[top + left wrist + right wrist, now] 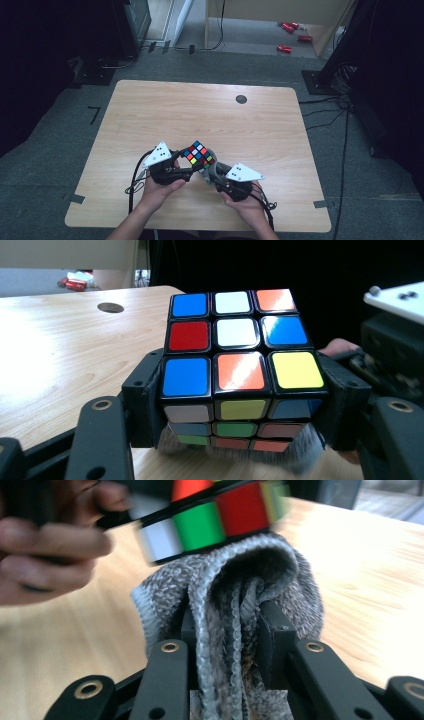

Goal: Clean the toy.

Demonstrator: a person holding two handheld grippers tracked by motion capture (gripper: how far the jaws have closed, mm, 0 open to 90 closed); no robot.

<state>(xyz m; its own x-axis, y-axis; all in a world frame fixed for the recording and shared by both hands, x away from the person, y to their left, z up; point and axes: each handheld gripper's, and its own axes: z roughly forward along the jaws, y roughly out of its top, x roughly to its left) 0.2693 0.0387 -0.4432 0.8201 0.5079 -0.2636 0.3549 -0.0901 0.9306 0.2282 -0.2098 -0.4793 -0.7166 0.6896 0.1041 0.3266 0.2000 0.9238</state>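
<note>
cube pinched by left gripper, above table's near edge | grey cloth clamped by right gripper, pressed under cube

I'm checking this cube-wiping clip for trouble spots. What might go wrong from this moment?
The left gripper clamps the Rubik's cube by its lower layers alone, so pressure from the grey cloth underneath may twist a layer or tip the cube out. The right gripper pinches the bunched cloth by a fold, which might slip free while rubbing. The cube is held above the wooden table, so a lost grip would likely drop it there.
</note>
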